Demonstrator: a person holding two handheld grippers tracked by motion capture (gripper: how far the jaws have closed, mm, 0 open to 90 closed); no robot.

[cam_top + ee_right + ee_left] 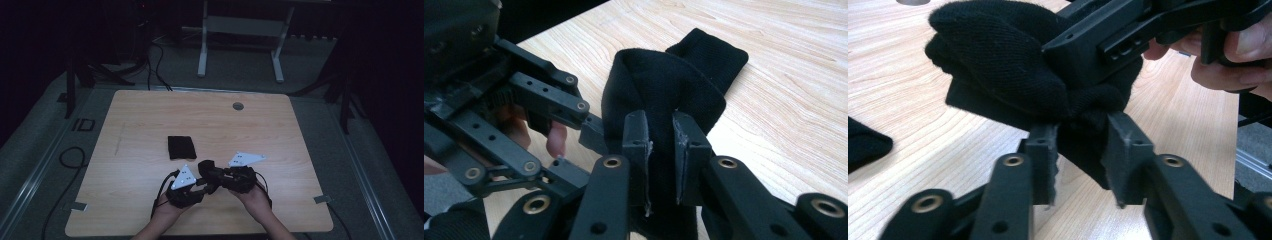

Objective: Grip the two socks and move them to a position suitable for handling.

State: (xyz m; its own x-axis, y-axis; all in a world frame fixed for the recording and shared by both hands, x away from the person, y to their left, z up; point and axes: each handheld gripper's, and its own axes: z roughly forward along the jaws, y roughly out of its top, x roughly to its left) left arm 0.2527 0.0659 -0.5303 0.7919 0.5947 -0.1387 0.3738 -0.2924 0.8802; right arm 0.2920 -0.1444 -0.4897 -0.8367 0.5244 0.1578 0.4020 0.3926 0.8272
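High view: a wooden worktop (150, 120) is seen from above, and both claws are held together near its 6 o'clock edge. The left claw (204, 186) and the right claw (210, 172) meet on a bunched black sock (206, 166), which is lifted slightly clear of the worktop surface. A second black sock (181, 147), folded flat, lies on the worktop at about 11 o'clock from the claws, near them but apart. A round grey grommet (238, 106) is set in the worktop towards its 12 o'clock edge.

Left gripper view: the left claw (1080, 150) is closed on the lower fold of the bunched black sock (998, 65); fabric is pinched between both pads. The right claw is seen entering from 1 o'clock and is clamped on the same sock. An edge of the second black sock (865, 145) is visible at 9 o'clock.

Right gripper view: the right claw (659, 150) is closed on the bunched black sock (659, 85), with fabric pressed between its pads. The left claw reaches in from 9 o'clock and touches the sock's side.
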